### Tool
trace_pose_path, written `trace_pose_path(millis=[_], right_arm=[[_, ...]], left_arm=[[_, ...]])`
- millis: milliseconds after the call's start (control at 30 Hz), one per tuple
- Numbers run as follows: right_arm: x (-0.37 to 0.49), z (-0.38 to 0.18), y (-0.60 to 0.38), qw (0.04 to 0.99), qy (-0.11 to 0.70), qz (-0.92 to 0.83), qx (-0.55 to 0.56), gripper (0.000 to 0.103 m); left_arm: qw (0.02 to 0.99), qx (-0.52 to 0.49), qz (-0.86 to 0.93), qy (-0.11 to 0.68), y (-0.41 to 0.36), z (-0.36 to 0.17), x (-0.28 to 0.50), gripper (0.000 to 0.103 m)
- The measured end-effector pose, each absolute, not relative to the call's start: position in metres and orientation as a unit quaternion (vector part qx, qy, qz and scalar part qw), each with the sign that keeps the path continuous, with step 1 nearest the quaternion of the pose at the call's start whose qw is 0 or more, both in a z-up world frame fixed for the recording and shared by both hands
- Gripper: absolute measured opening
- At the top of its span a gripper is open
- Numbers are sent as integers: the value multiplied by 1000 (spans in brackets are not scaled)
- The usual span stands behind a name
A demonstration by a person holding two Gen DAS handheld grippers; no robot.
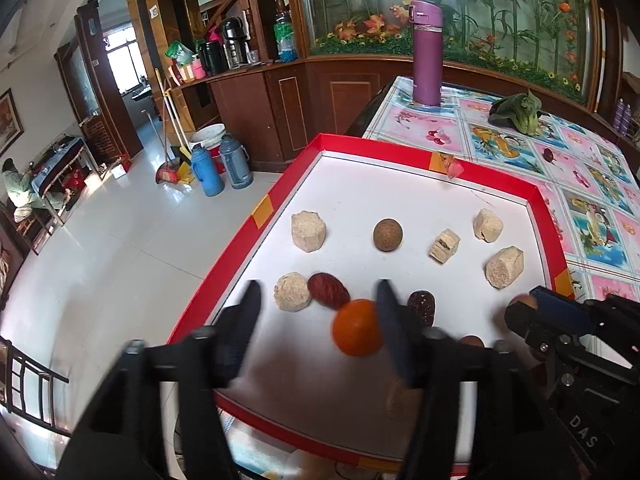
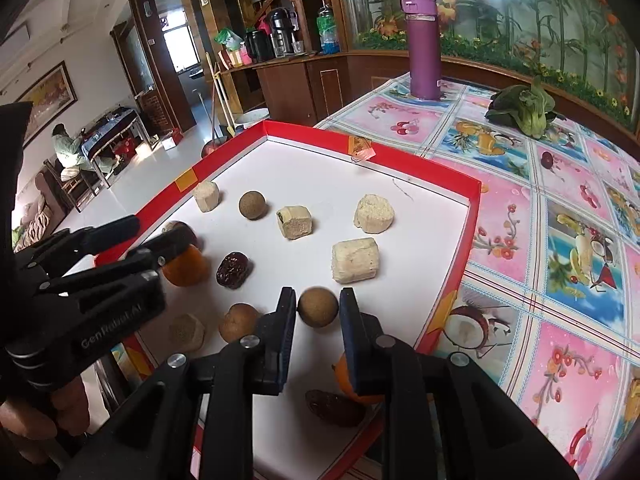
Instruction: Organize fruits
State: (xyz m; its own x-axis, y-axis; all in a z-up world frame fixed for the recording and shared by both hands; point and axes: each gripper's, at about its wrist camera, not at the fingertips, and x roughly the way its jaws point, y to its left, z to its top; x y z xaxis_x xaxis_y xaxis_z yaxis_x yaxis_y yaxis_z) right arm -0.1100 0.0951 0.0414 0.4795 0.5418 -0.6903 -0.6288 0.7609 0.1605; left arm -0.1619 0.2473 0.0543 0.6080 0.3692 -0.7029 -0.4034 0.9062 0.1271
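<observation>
Nearest the right wrist camera, a dark date (image 2: 334, 408) and a second orange (image 2: 347, 376) are lying partly hidden behind the right gripper's (image 2: 318, 314) fingers. That gripper is reaching low over the red-rimmed tray (image 2: 474, 200), its fingers standing open around a small brown ball (image 2: 318, 306); whether they are touching it is hard to tell. The left gripper (image 1: 320, 320), blurred in its own view, is hanging wide open with an orange (image 1: 357, 327) sitting against its right finger, ungripped. A bare hand (image 2: 44, 412) is holding its handle. Farther in, pale cakes (image 2: 355, 260) are lying spread out. Beyond the tray, a purple flask (image 2: 423, 44) and leafy greens (image 2: 524, 110) are resting on the flowered tablecloth (image 2: 560, 216).
</observation>
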Motion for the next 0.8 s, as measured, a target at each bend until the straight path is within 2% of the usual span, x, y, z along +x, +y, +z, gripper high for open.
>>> trace_pose_path(millis=[33, 100, 200, 267, 367, 433, 500, 600, 800], right_arm=[[-111, 44, 93, 860, 377, 340, -56, 30], [-113, 49, 88, 863, 371, 339, -52, 44], [-116, 62, 75, 873, 354, 332, -41, 51], [-121, 71, 66, 880, 341, 328, -37, 54], [-127, 86, 53, 891, 319, 322, -24, 62], [-134, 98, 43, 899, 299, 318, -16, 68], [-142, 109, 34, 907, 279, 314, -6, 77], [-155, 121, 24, 915, 254, 314, 1, 80], [-176, 136, 17, 918, 228, 324, -3, 84]], left_arm=[[897, -20, 217, 384, 246, 55, -163, 69], [898, -18, 216, 382, 244, 58, -165, 71], [901, -20, 216, 375, 240, 66, -169, 75], [904, -21, 217, 369, 237, 72, -173, 85], [911, -17, 222, 347, 229, 88, -184, 91], [915, -15, 225, 336, 223, 98, -192, 95], [917, -12, 229, 325, 219, 108, -199, 96], [920, -10, 236, 313, 213, 121, -211, 103], [921, 18, 268, 281, 199, 145, -234, 103]])
